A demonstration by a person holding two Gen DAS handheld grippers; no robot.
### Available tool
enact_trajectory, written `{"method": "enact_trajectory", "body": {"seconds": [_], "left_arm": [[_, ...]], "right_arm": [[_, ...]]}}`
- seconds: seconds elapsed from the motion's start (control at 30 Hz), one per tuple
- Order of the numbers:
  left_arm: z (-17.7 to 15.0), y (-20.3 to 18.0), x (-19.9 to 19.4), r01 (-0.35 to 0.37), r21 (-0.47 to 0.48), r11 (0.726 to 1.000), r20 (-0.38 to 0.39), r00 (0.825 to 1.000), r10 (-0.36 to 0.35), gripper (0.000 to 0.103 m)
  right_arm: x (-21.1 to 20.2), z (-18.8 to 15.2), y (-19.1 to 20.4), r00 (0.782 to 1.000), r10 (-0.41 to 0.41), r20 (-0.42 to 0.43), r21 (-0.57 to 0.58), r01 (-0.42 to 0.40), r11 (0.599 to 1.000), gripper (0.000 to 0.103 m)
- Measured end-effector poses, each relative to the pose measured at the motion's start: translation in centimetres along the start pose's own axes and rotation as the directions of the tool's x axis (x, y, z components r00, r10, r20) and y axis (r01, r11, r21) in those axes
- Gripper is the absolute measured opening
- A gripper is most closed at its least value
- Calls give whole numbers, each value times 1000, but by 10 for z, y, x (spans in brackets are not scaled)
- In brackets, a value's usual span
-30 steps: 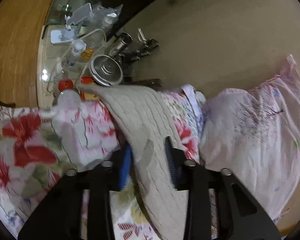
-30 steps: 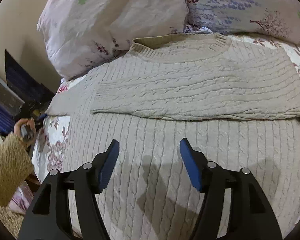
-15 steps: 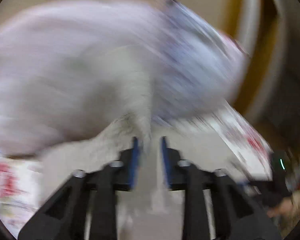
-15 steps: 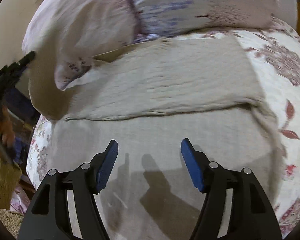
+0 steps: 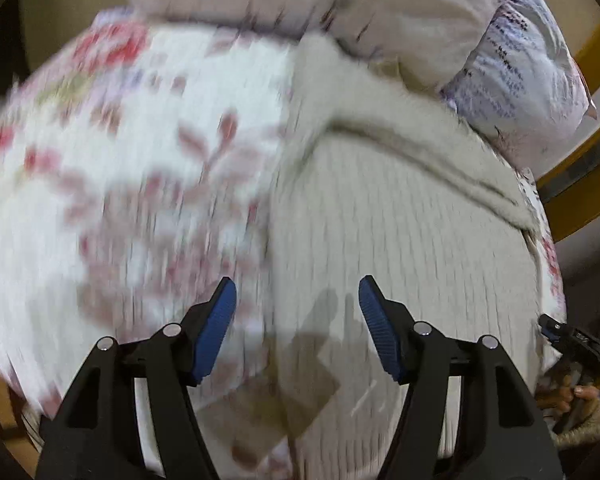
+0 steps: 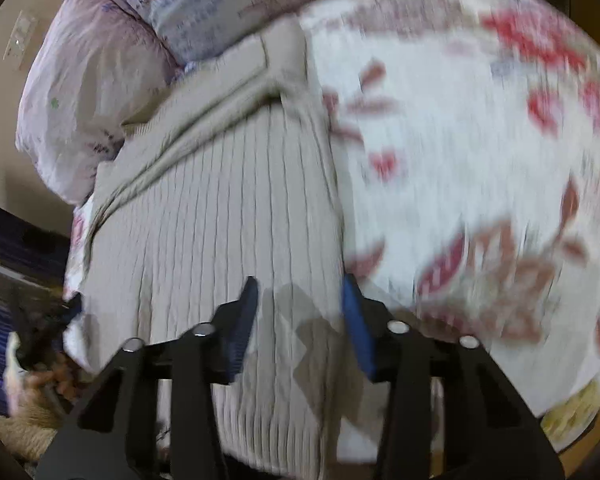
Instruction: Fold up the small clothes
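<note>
A bed is filling both views. A white bedspread [image 5: 132, 168] printed with red and brown flowers is covering the mattress, blurred in both pictures. Two pale pillows are lying at the head of the bed: a pinkish one [image 5: 340, 12] and a lilac-printed one [image 5: 516, 64]. A beige wall [image 6: 4, 92] is showing behind them in the right wrist view, and a yellow-brown wooden strip [image 5: 580, 184] is running along the far side in the left wrist view.

A beige cable-knit sweater [image 5: 400, 248] is lying flat on the bedspread, its ribbed body running toward the pillows and a folded-over band of the same knit crossing its upper part, just below the pillows.

The left gripper [image 5: 296, 320] is hanging above the sweater's left edge with its blue-padded fingers [image 5: 216, 320] spread wide and holding nothing; one pad is standing over the bedspread, the other over the knit. Shadows of the fingers are falling on the cloth between them.

The right gripper [image 6: 298, 320] is hanging above the sweater's [image 6: 228, 216] right edge, its fingers [image 6: 356, 324] parted more narrowly, with the knit showing in the gap; whether they are touching the cloth cannot be told. Nothing is being gripped.

Each view is also catching the other gripper at the frame's lower side, held in a hand [image 5: 572, 396].
</note>
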State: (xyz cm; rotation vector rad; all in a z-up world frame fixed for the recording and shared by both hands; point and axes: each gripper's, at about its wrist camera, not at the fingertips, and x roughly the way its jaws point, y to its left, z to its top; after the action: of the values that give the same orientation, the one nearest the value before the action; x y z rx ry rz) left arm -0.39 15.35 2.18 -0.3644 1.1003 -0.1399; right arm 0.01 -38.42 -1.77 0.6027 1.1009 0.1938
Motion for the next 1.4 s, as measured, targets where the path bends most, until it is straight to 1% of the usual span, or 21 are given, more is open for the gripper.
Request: {"method": "enact_trajectory", "body": {"seconds": [0.1,0.3,0.33,0.37,0.4,0.43,0.53,0.6,0.73,0.8,0.83,0.87,0.9,0.93,1.0,1.03,1.1,1.23,1.33,1.37,1.4], "left_arm": [[-29,2,-11,93,-51,994,-26,995,-95,53],[-71,-6,-21,177,-124,976,-85,979,-188,42],[-72,-11,-17,182,-132,974,-93,976,-195,35],[-73,-12,-13,194,-144,970,-115,971,-211,15],[-72,-14,-7,211,-160,964,-136,963,-233,7],[-68,-15,-6,239,-176,955,-144,953,-265,7],[-32,-22,-9,304,-141,942,-92,944,-318,7],[19,-22,-19,341,-82,936,7,940,-342,7],[115,-14,-14,340,-40,940,168,929,-329,7],[163,-13,5,328,-56,943,218,926,-309,9],[186,-13,21,309,-85,947,220,933,-285,14],[198,-12,31,277,-114,954,209,945,-250,35],[206,-10,42,229,-146,962,194,961,-199,49],[211,-7,50,182,-183,966,171,974,-151,65],[209,0,59,192,-204,960,135,977,-166,68],[205,1,62,176,-182,967,117,981,-156,69],[202,1,73,161,-156,974,68,986,-152,67],[195,-2,105,199,-185,962,-25,978,-207,57],[194,-10,113,198,-193,961,14,980,-200,51],[194,-7,115,215,-221,951,14,976,-217,26],[192,-6,119,256,-270,928,-1,964,-266,21]], "right_arm": [[6,-21,-4,985,137,-104,74,-130,989,21],[11,-52,-1,950,230,-210,103,-213,972,10],[11,-50,0,950,233,-208,102,-216,971,9],[11,-47,1,949,238,-205,98,-223,970,8],[11,-38,6,951,242,-192,75,-231,970,8],[9,-29,12,953,248,-176,57,-242,969,8],[-4,17,30,951,301,-66,-6,-302,953,8],[-9,62,45,941,337,20,-57,-336,940,8],[4,156,72,930,326,171,-131,-307,943,8],[25,203,83,931,275,240,-127,-251,960,8],[38,218,88,936,247,249,-106,-227,968,15],[53,233,90,951,190,244,-70,-179,981,23],[63,240,91,962,143,232,-33,-139,990,48],[68,239,89,966,127,223,1,-130,992,61],[69,225,92,959,175,225,-12,-177,984,67],[65,215,90,962,150,228,-45,-144,989,75],[63,203,85,969,101,227,-75,-87,993,77],[62,200,58,973,126,195,25,-133,991,77],[53,193,51,970,145,196,50,-157,986,77],[50,192,51,970,150,194,48,-162,986,77],[46,190,50,969,155,190,41,-165,985,77]]}}
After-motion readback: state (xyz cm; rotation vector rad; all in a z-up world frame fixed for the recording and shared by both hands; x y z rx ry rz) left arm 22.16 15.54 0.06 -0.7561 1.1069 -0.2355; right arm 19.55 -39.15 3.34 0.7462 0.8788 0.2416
